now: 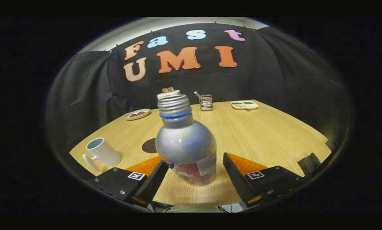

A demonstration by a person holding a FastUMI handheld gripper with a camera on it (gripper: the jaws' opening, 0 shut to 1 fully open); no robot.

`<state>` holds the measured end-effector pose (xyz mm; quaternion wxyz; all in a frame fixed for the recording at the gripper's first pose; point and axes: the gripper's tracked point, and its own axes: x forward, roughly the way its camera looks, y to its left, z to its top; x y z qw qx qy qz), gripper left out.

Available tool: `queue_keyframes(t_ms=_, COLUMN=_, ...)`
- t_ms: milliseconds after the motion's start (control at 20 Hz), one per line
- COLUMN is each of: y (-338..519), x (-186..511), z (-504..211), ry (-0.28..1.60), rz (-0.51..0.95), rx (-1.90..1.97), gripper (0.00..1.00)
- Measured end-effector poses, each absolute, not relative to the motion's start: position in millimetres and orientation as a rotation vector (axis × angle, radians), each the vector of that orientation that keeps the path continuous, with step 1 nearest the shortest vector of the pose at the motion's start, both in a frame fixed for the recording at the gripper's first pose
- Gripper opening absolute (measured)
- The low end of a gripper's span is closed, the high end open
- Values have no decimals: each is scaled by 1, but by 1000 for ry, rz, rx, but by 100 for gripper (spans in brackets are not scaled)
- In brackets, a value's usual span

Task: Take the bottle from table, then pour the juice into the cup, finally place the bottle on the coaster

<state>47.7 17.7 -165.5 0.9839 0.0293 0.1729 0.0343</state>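
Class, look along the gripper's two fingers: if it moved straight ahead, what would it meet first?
The silver bottle, standing between the open gripper fingers. The left finger looks very close to it, though contact is unclear.

Capless silver bottle (186,145) stands on the table; white cup (103,152) left, dark coaster (148,146) behind

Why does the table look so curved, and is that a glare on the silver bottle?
In the gripper view, the fisheye lens bends the wooden table into an arc. The silver bottle, standing between the open fingers of the gripper, carries soft pale highlights from overhead light. The mug and dark coaster beside it stay fairly sharp, while the far dishes look small and soft.
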Motion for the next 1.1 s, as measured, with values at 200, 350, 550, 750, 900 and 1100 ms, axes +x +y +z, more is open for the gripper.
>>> queue_keyframes(t_ms=200, y=20, x=47, z=-169, ry=361, rz=68, rx=65, gripper=93)
queue_keyframes(t_ms=350, y=20, x=48, z=-170, ry=367, rz=58, rx=62, gripper=84)
queue_keyframes(t_ms=550, y=19, x=48, z=-160, ry=362, rz=30, rx=105, gripper=79)
queue_keyframes(t_ms=750, y=28, x=46, z=-152, ry=358, rz=17, rx=88, gripper=79)
queue_keyframes(t_ms=900, y=33, x=45, z=-147, ry=358, rz=-5, rx=-17, gripper=79)
queue_keyframes(t_ms=1100, y=49, x=44, z=-136, ry=350, rz=8, rx=-68, gripper=79)
